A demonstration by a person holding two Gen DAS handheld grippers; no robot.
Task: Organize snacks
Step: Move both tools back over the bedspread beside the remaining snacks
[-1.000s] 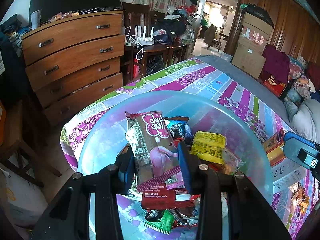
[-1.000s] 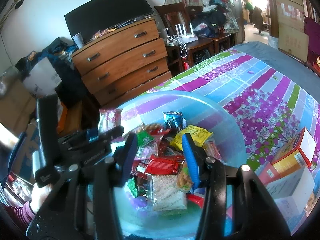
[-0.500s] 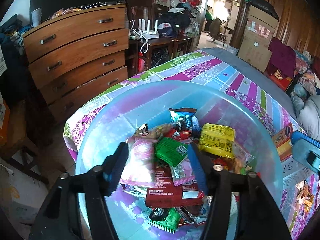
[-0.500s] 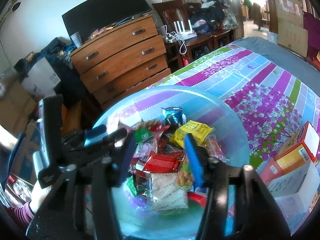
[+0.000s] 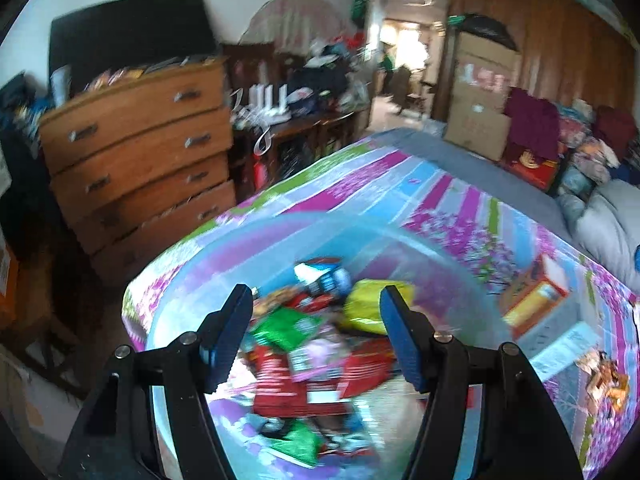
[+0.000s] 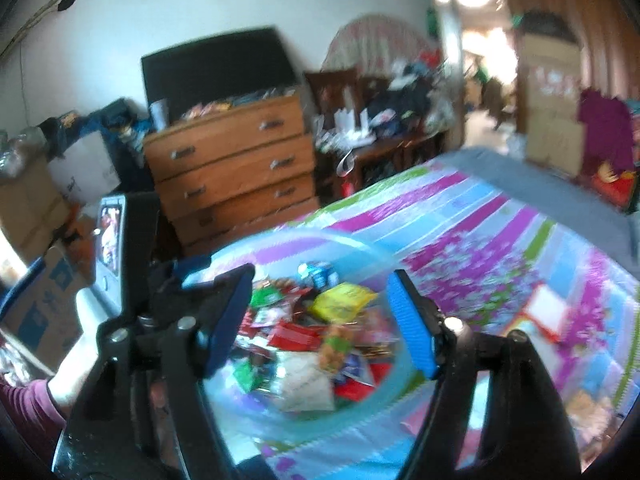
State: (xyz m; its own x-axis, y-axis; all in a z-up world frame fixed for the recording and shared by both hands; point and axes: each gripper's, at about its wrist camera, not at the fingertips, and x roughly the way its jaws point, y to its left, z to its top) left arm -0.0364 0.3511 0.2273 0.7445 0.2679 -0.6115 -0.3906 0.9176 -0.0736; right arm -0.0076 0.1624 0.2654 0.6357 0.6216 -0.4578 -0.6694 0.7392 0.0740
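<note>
A clear light-blue plastic basin [image 5: 192, 280] on the striped bedspread holds a heap of snack packets, among them a yellow one [image 5: 372, 308], a green one [image 5: 288, 326] and a red one [image 5: 288, 384]. My left gripper [image 5: 316, 336] hangs open above the heap with nothing between its blue pads. In the right wrist view the basin [image 6: 360, 248] lies lower and farther off. My right gripper [image 6: 320, 320] is above its near side, jaws opening and empty. The yellow packet [image 6: 342, 304] and a white packet [image 6: 304, 384] show between its fingers. Both views are motion-blurred.
Orange and red boxes [image 5: 536, 296] and loose wrappers [image 5: 604, 376] lie on the bedspread [image 5: 440, 200] right of the basin. A wooden dresser [image 5: 132, 140] stands beyond the bed's left corner. A hand [image 6: 80, 344] holding the left gripper shows at the right wrist view's left.
The left gripper let go of the pink packet, which dropped into the basin. Both grippers' jaws widened, and both rose and drew back from the snack heap.
</note>
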